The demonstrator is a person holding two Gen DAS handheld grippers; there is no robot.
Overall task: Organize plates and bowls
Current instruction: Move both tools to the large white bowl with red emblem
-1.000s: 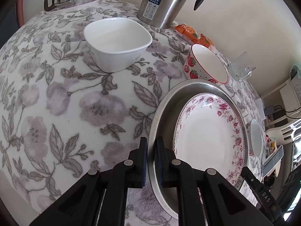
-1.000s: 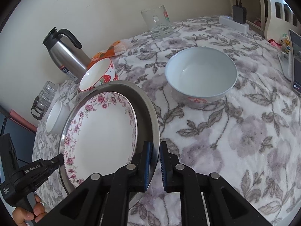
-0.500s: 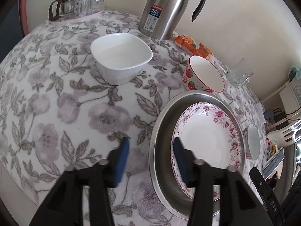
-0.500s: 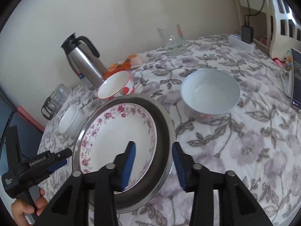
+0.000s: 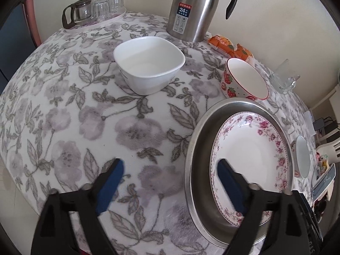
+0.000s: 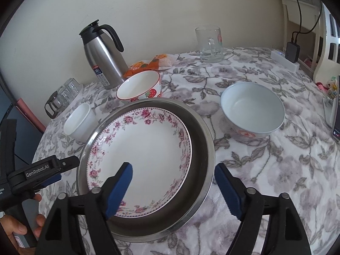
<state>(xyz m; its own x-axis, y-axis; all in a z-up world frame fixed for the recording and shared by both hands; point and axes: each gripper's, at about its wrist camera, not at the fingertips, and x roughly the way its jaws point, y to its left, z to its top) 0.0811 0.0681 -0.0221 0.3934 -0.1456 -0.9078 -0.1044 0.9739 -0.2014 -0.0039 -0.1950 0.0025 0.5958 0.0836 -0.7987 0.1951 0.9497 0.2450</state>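
Note:
A rose-patterned plate (image 5: 250, 159) (image 6: 140, 150) lies inside a steel pan (image 5: 197, 148) (image 6: 204, 148) on the floral tablecloth. My left gripper (image 5: 170, 167) is open and empty, its fingers astride the pan's left rim. My right gripper (image 6: 173, 170) is open and empty, astride the pan's right rim. A square white bowl (image 5: 148, 63) (image 6: 79, 122) sits beyond the pan on its left side. A strawberry bowl (image 5: 244, 80) (image 6: 140, 87) stands just behind the pan. A round pale bowl (image 6: 252, 108) (image 5: 302, 157) stands to the right.
A steel thermos (image 5: 195, 8) (image 6: 102, 51) and orange snack packets (image 5: 229, 46) stand at the back by the wall. A tray with glasses and a glass jug (image 5: 91, 10) is back left. A glass mug (image 6: 209, 43) stands back right. A phone (image 6: 335, 114) lies at the right edge.
Both grippers opened from shut on the pan's rim and drew back and upward. The pan with the plate rests on the table.

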